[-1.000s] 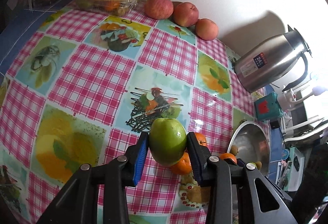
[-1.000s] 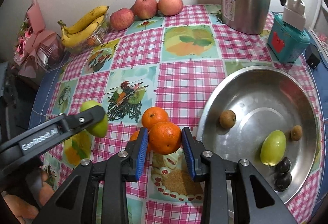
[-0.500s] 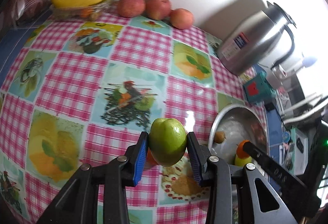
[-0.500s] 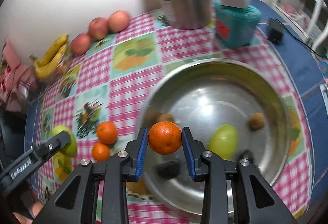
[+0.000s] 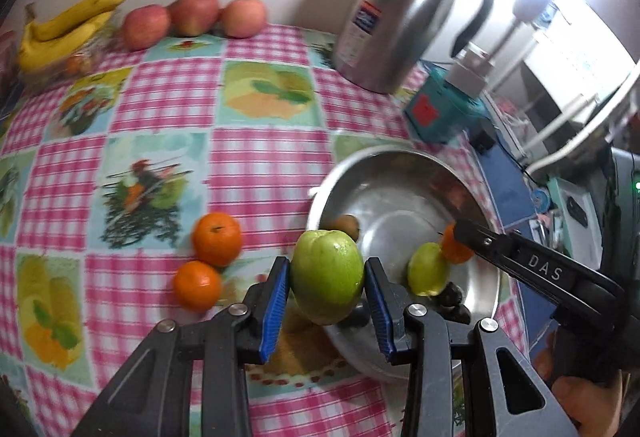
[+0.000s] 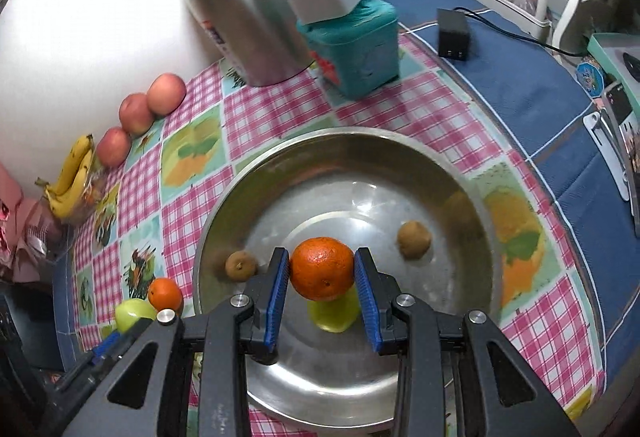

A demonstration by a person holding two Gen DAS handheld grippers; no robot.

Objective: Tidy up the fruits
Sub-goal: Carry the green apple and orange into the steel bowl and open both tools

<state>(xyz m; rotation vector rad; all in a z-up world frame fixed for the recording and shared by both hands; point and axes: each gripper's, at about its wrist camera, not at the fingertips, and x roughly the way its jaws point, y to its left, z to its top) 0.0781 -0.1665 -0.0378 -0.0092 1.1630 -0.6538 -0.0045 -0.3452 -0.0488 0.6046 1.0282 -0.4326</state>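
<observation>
Steel bowl (image 6: 460,173): landmark, collecting the fruit.
Right gripper (image 6: 323,275): clamped on an orange (image 6: 322,267), raised above bowl centre, likely for dropping in.
Left gripper (image 5: 326,283): clamped on a green fruit (image 5: 327,269), raised at bowl's left rim, seemingly queued.
Inside bowl: two small brown fruits (image 6: 414,239), one yellow-green fruit (image 6: 334,313).
Left of bowl: two loose oranges (image 5: 217,239), unsorted.

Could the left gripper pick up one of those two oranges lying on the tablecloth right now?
Probably not yet. The left gripper is already shut on a green fruit, so its jaws are full. The two oranges lie uncovered just left of it on the cloth, so otherwise the way looks free.
</observation>
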